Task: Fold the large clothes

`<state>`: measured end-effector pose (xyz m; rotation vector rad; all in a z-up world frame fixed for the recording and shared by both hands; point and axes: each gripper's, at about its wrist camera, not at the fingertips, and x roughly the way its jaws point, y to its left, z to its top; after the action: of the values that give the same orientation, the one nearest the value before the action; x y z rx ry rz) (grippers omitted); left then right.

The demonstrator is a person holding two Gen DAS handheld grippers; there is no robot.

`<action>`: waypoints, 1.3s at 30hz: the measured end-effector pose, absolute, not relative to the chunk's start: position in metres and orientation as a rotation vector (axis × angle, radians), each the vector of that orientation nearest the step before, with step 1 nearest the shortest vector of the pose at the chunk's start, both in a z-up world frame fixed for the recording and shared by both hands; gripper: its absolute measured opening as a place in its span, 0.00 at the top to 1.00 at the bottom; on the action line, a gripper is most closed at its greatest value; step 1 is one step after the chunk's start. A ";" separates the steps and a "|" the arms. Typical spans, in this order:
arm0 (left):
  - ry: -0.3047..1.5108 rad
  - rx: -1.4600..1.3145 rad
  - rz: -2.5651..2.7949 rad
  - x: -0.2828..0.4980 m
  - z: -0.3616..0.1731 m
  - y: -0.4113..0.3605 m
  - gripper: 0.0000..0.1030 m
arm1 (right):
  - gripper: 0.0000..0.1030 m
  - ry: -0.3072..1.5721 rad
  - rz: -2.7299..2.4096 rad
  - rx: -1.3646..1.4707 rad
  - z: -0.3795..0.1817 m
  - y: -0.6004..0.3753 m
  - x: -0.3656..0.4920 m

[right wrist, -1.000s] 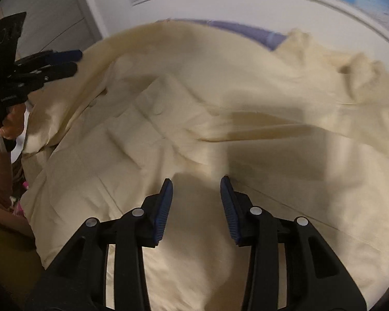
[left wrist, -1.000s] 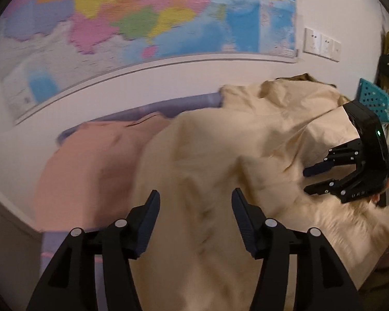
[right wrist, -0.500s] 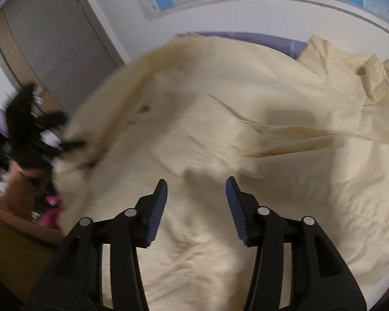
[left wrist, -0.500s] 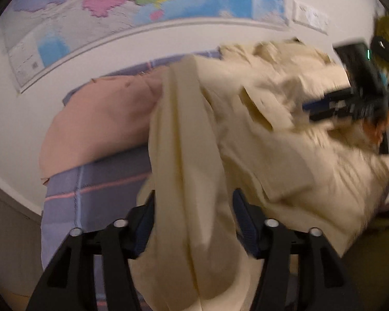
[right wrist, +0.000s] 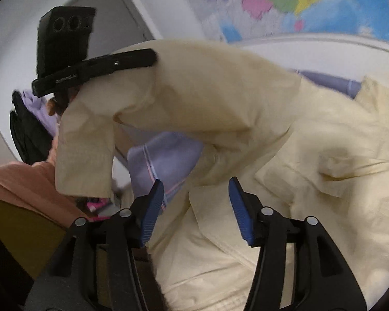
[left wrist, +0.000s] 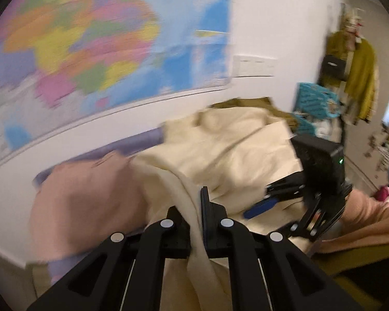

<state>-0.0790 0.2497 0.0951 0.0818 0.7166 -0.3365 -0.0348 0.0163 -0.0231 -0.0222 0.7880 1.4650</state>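
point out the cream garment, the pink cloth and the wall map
cream garment [right wrist: 220, 98], right wrist view, on the lifted fold
pink cloth [left wrist: 90, 202], left wrist view, on its middle
wall map [left wrist: 103, 39], left wrist view, on the coloured part

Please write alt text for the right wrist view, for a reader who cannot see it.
The left gripper, shut on a cream garment, lifts part of it off a purple bedsheet. In the foreground the right gripper hangs open above the rest of the garment, blue-padded fingers apart. A blurred coloured map hangs on the white wall behind.
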 end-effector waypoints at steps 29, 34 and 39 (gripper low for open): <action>0.768 -0.035 -0.206 -0.001 0.017 0.224 0.69 | 0.79 0.814 1.156 -0.090 0.006 -0.099 0.009; 0.860 -0.040 -0.125 0.008 -0.031 0.237 0.69 | 0.58 0.941 0.977 -0.392 0.008 -0.099 0.043; 0.931 0.002 -0.047 0.015 -0.066 0.241 0.67 | 0.32 0.999 0.896 -0.199 -0.018 -0.123 0.071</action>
<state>0.0149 0.2414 -0.0660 0.0018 0.9314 -0.0472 0.0707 -0.1227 -0.0184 -0.1988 0.9989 0.8965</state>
